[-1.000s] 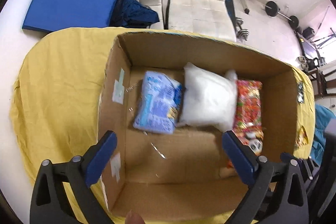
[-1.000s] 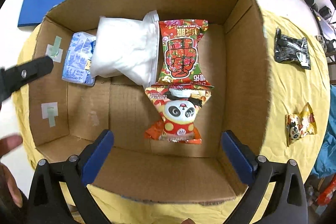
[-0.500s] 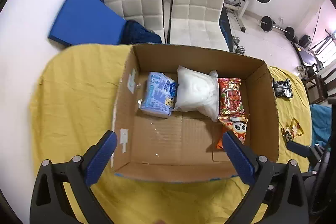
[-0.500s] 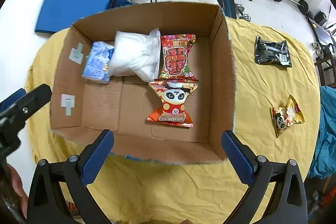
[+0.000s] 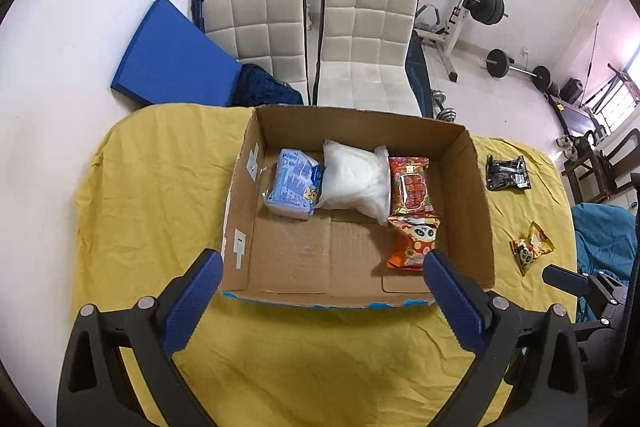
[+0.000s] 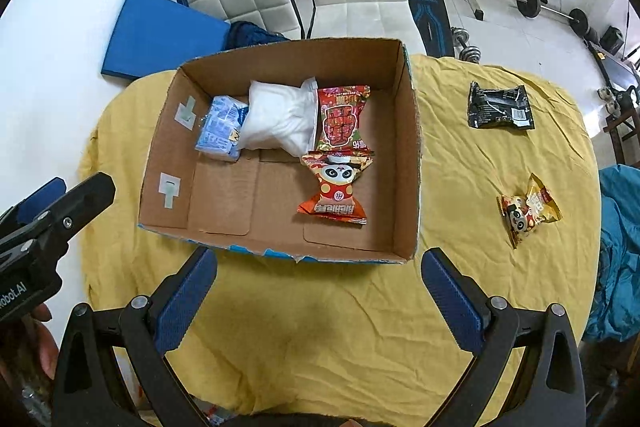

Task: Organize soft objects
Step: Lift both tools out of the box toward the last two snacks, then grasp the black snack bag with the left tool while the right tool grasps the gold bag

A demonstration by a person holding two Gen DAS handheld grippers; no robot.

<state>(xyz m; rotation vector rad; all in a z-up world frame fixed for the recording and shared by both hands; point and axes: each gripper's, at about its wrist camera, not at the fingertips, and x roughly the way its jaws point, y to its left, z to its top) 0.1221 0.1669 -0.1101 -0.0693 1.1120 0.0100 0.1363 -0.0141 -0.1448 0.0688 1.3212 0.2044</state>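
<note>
An open cardboard box (image 5: 476,211) (image 6: 408,155) stands on a yellow cloth. In it lie a blue pack (image 5: 294,183) (image 6: 220,129), a white soft bag (image 5: 356,179) (image 6: 280,117), a red snack bag (image 5: 410,185) (image 6: 340,119) and an orange panda bag (image 5: 414,241) (image 6: 336,191). A black packet (image 5: 506,173) (image 6: 500,107) and a small yellow panda packet (image 5: 530,251) (image 6: 528,209) lie on the cloth right of the box. My left gripper (image 5: 320,291) and right gripper (image 6: 320,287) are both open and empty, held above the cloth before the box's near wall.
The yellow cloth (image 5: 152,195) (image 6: 480,287) covers a round table. Two white chairs (image 5: 360,39) and a blue mat (image 5: 176,55) stand behind it. Gym weights (image 5: 488,11) are at the back right. A blue cloth (image 6: 620,247) hangs at the right.
Both grippers have pulled up and back from inside the box to above the cloth in front of it. The packs in the box have not moved.
</note>
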